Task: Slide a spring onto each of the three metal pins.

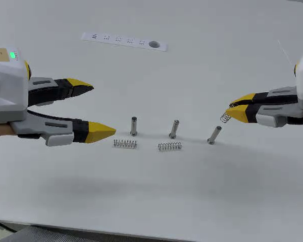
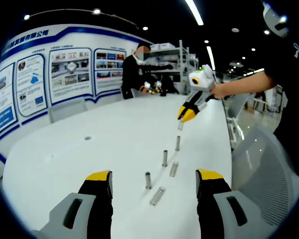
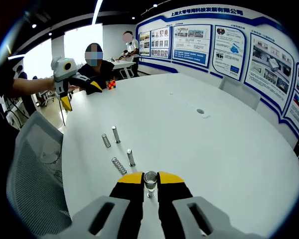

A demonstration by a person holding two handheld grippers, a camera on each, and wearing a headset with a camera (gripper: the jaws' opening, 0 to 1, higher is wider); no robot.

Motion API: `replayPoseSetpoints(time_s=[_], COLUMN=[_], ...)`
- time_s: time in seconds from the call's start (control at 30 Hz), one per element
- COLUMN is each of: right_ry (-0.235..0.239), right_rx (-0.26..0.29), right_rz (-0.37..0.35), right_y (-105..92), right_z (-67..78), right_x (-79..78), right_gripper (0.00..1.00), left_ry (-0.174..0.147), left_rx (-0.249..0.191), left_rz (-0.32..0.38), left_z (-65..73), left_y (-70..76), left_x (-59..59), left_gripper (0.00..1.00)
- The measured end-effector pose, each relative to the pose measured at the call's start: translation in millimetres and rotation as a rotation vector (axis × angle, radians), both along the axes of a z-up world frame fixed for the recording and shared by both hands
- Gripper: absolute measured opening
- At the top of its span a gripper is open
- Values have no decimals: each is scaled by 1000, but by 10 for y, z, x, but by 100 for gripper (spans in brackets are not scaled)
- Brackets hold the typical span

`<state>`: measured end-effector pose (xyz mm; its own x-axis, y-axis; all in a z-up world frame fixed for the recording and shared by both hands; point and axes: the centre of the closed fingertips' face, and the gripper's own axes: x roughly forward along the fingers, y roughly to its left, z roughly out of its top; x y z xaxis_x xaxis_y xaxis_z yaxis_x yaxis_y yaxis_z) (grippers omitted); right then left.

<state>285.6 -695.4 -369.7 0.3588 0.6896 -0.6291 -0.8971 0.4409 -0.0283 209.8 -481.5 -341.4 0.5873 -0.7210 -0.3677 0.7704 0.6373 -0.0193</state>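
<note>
— Which of the tongs has anything in it?

— The right gripper [image 1: 230, 111]. Its jaws are clenched on a spring [image 1: 225, 118] that hangs from the yellow tips, up off the table [image 1: 192, 70]. It sits above and just beside the right pin [image 1: 214, 134], not touching it. In the right gripper view you look straight down the coil's bore.

— And the other one?

— The left gripper [image 1: 104, 110] is released, jaws spread wide with nothing between them. It hovers at the left, near the left pin [image 1: 134, 126] but apart from it.

— How do the pins stand?

— Three in a row across the table, all upright and all bare. The middle pin [image 1: 174, 129] is between the other two.

— Any more springs?

— Two, lying flat on the near side of the row. The left spring [image 1: 125, 143] is just in front of the left pin, and the middle spring [image 1: 170, 146] is just in front of the middle pin.

— Anything else on there?

— A power strip [image 1: 124, 41], well apart at the far side.
</note>
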Motion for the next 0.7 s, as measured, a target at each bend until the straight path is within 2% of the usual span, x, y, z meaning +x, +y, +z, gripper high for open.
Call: replayPoseSetpoints(time_s=[0.27, 0.47, 0.7], right_ry=[18, 32, 39], right_rx=[-32, -76, -88], right_rz=[-3, 8, 6], right_y=[12, 3, 8], right_z=[-136, -238, -317], right_x=[20, 13, 27], right_gripper=[10, 10, 11], left_ry=[10, 14, 16], left_rx=[4, 1, -3], left_rz=[17, 44, 66], left_z=[-19, -9, -3], left_y=[74, 153, 190], left_x=[9, 18, 27], left_gripper=[77, 82, 89])
